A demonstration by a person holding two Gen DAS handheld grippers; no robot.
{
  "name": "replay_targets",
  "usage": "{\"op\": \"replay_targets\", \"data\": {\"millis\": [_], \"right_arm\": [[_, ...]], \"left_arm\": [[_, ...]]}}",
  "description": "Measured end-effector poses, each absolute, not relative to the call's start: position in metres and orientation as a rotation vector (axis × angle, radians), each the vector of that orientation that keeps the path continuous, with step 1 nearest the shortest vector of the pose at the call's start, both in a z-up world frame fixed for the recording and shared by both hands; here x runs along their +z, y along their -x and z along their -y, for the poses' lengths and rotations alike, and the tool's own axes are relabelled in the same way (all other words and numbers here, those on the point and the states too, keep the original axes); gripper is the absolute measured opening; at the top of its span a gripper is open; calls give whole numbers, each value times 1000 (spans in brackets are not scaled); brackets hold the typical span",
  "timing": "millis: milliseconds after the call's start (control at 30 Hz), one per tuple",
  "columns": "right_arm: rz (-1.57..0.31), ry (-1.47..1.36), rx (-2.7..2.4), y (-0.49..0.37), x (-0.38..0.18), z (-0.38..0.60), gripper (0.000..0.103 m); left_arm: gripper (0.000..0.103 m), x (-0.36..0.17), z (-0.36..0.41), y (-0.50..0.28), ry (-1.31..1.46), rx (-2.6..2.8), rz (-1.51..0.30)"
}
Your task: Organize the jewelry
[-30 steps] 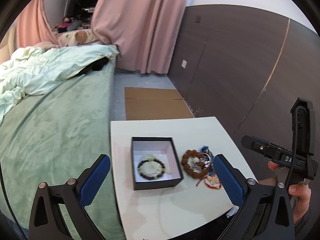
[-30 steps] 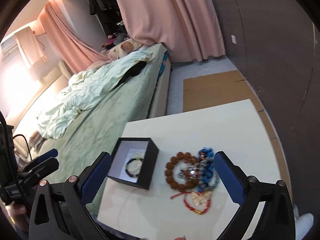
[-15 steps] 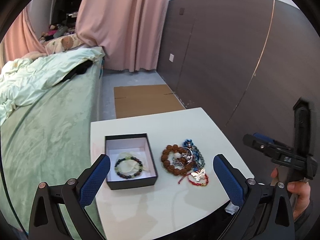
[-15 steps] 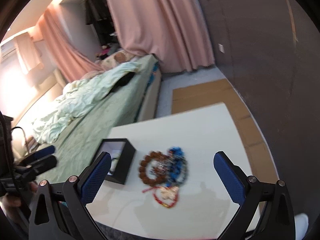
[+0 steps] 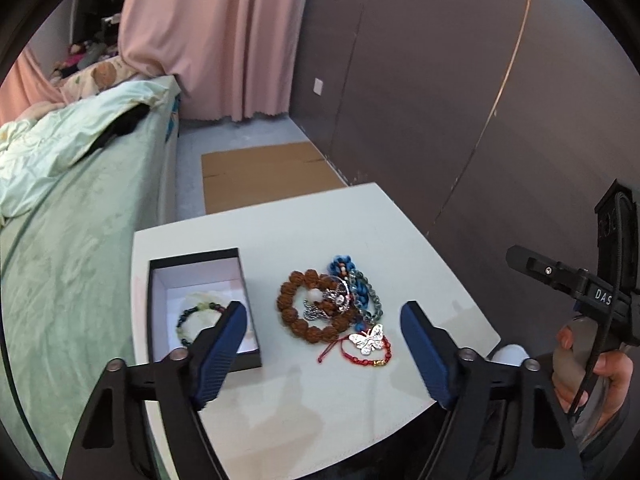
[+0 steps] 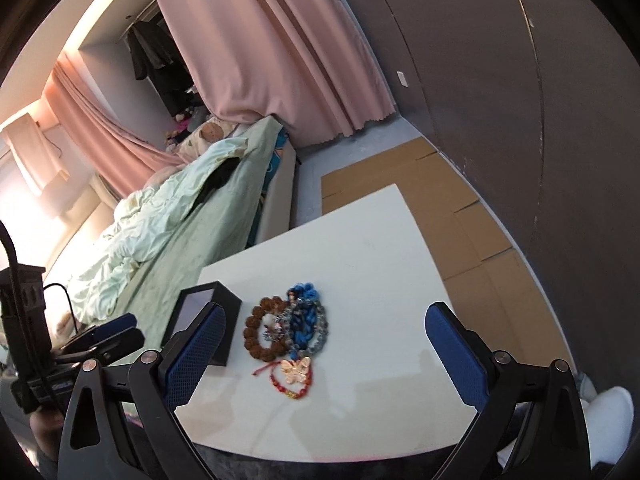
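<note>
Smooth white tabletop (image 5: 340, 236), knobbly bead bracelet (image 5: 296, 320)

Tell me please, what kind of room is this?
Most likely a bedroom: a bed with a rumpled pale green duvet, long pink curtains, and a small white table beside the bed.

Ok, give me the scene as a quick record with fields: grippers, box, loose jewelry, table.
left gripper: jaws closing, nothing between the pads, above the table
right gripper: jaws closing, nothing held
box: black, open, white lining, on the table's left side
in box: dark beaded bracelet and a pale piece
loose pile: brown bead bracelet, blue cord bracelet, red string bracelet with butterfly charm, overlapping, right of the box
table: white, beside a green bed
</note>
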State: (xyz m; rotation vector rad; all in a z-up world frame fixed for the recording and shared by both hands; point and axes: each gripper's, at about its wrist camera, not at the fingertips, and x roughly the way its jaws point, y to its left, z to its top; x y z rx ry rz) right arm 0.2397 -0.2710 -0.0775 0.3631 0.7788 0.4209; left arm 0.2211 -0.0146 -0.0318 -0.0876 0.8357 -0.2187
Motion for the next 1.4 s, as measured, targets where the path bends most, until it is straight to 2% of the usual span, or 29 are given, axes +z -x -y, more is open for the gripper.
{"op": "replay_targets", "data": {"millis": [67,133,300,400,633,733,967,1033,1067,1200,1300,1400], "right_arm": [[-804,-375,418,-244,-83,274,86],[-833,-403,416,-250,-90,278,83],[-873,-409,390,-258,-99,282,80],[-903,-434,391,-263,-106,286,73],[-979,-537,412,-277,-127,297,68],[-1001,-566,419,-283,-133,298,67],[-1030,-590,437,-289,-141,289,66],[-1036,-585,440,-291,-141,284,66],[-1038,-584,442,-292,-142,283,66],[-1049,-582,452,-294,-143,278,66],[-1058,-570,461,-296,-143,270,66],[-1071,-558,473,-299,-145,260,60]], "left_arm": [[70,-39,20,-229,81,-227,-856],[59,-46,24,-237,84,-232,-882],[43,-65,37,-257,84,-257,-939],[35,-78,44,-270,101,-268,-976],[34,-99,54,-299,125,-269,-1035],[24,-109,58,-312,135,-256,-1069],[23,-123,60,-329,147,-218,-1111],[13,-128,60,-333,141,-202,-1128],[13,-130,58,-334,151,-197,-1137],[4,-124,52,-328,163,-183,-1110],[2,-116,45,-322,189,-186,-1086],[2,-105,39,-316,191,-198,-1062]]}}
